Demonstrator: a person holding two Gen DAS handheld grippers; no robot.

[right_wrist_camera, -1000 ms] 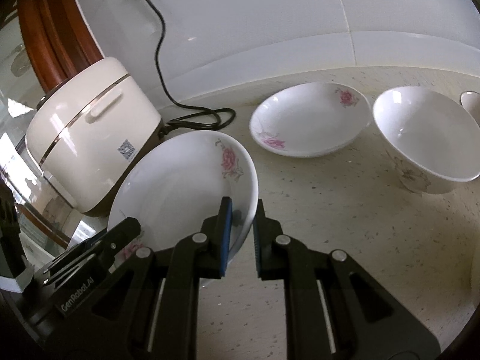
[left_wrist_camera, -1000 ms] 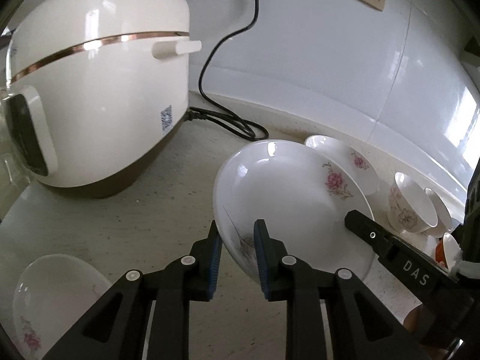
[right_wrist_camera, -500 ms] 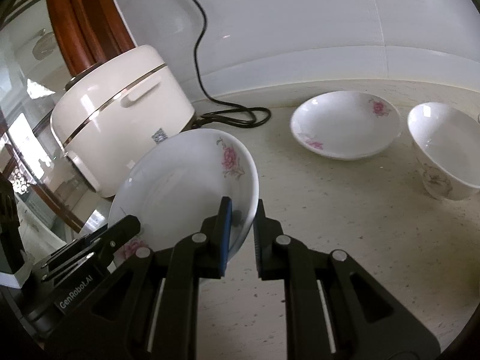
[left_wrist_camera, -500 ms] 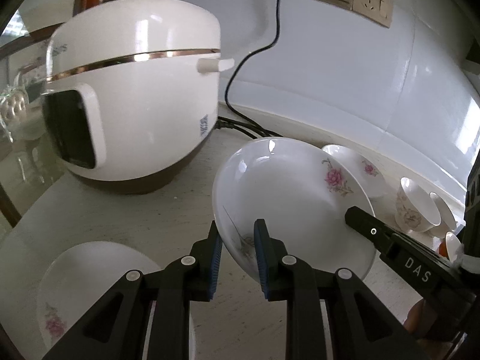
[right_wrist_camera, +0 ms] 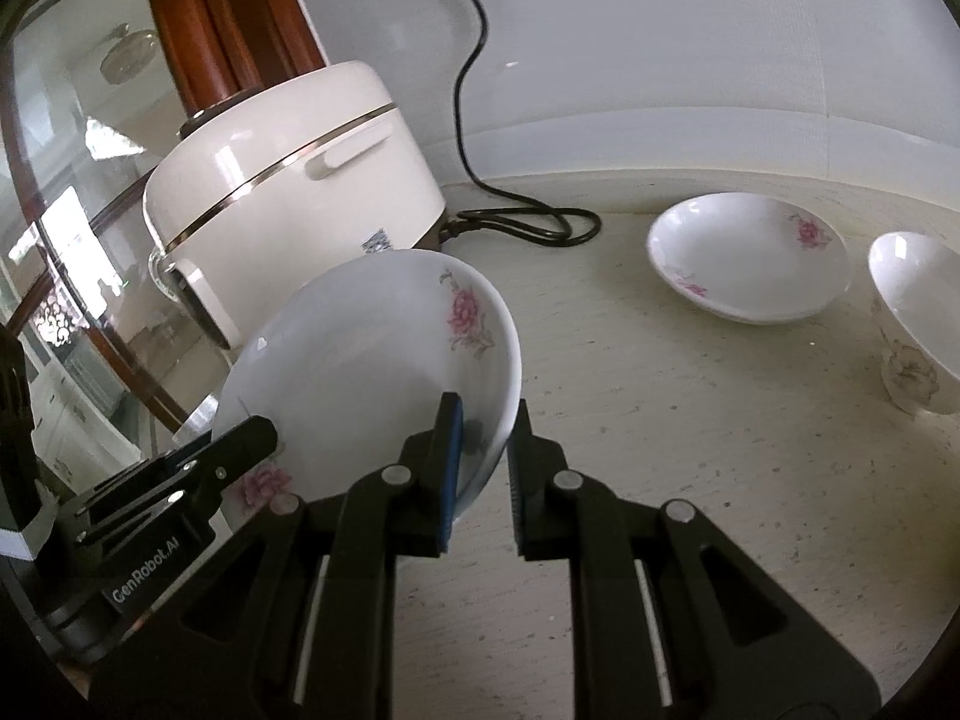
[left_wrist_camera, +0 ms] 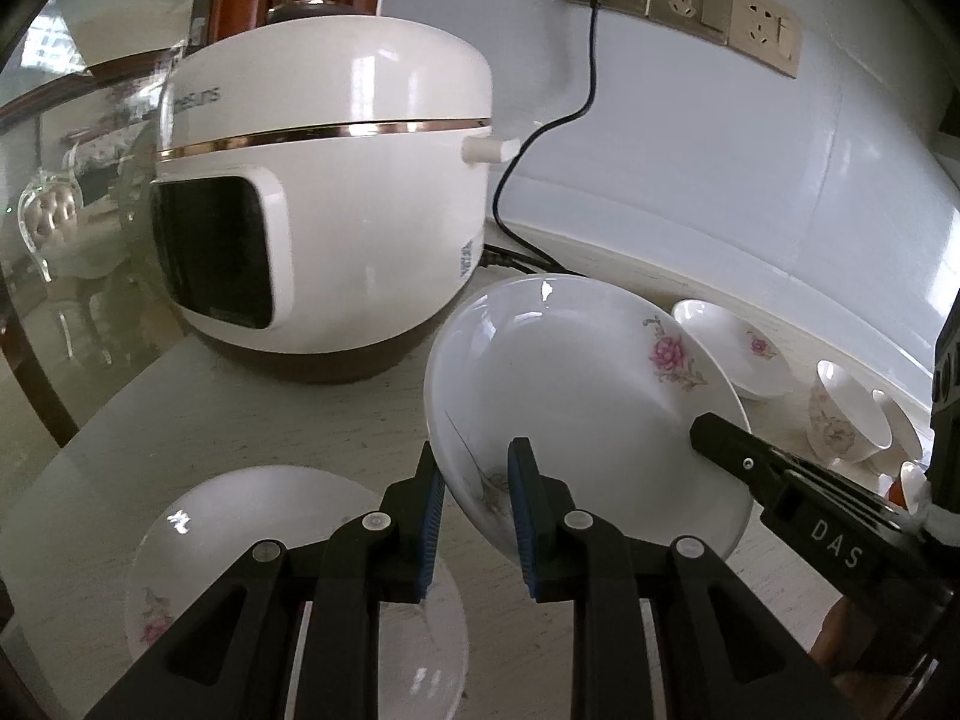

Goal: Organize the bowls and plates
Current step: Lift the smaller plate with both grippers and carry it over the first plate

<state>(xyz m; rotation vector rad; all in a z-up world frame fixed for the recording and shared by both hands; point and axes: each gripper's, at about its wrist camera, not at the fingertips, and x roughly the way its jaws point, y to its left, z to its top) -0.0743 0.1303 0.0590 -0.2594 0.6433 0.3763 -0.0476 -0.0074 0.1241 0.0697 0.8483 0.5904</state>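
- We hold the raised plate [left_wrist_camera: 576, 396], frame centre, with left gripper [left_wrist_camera: 471, 516] and right gripper [right_wrist_camera: 483, 462] clamped on opposite rims.
- Step: transfer for stacking.
- Next: we lower it level onto the resting plate [left_wrist_camera: 240, 546], lower left.

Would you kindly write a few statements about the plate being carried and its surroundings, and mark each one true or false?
1. Both hand-held grippers clamp the same flowered plate, the left hand-held gripper and the right hand-held gripper on opposite rims. True.
2. The held plate lies flat on the counter. False: it is tilted and lifted.
3. The rice cooker has its cord plugged into a wall socket. True.
4. The held plate carries food. False: it is empty.
5. Another plate lies on the counter below the left hand-held gripper. True.
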